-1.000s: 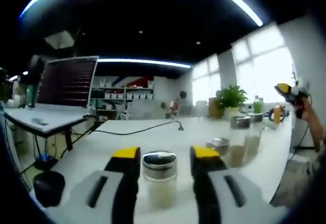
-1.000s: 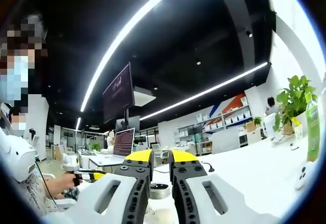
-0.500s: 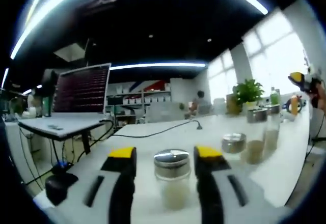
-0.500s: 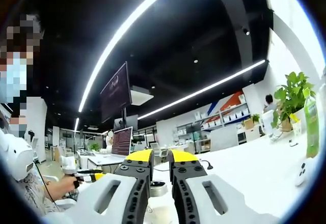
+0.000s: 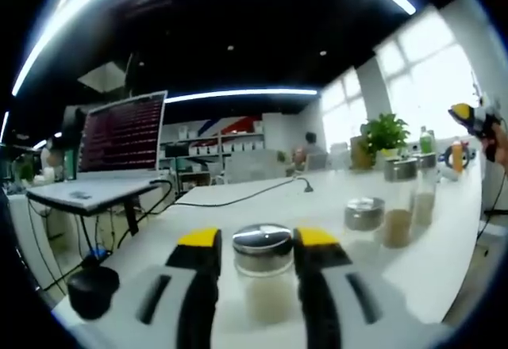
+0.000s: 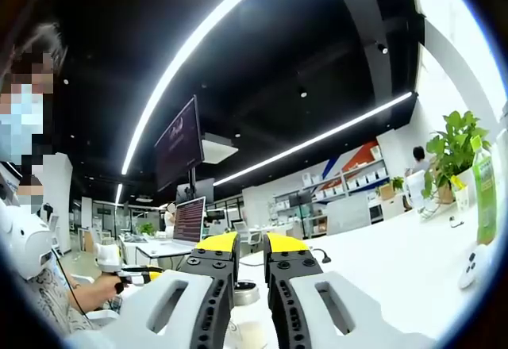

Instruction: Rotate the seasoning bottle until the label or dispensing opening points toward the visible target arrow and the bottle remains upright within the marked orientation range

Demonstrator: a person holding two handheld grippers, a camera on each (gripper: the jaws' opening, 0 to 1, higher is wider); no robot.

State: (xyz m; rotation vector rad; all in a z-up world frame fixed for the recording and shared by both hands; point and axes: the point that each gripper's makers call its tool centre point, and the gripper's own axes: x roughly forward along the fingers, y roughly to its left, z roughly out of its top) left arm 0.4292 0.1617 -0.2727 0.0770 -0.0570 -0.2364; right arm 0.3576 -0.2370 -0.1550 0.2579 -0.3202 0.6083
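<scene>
Seasoning bottle upright on the surface, between the left tongs' two jaws, jaws close at either side. To its right, two more shakers, one behind the other, farther along the surface. Behind the bottle, a cable running across. Potted plant at the far right end. Laptop on a separate desk at left. In the right gripper view, right tongs above the surface, jaws nearly together; green bottle and plant at right.
</scene>
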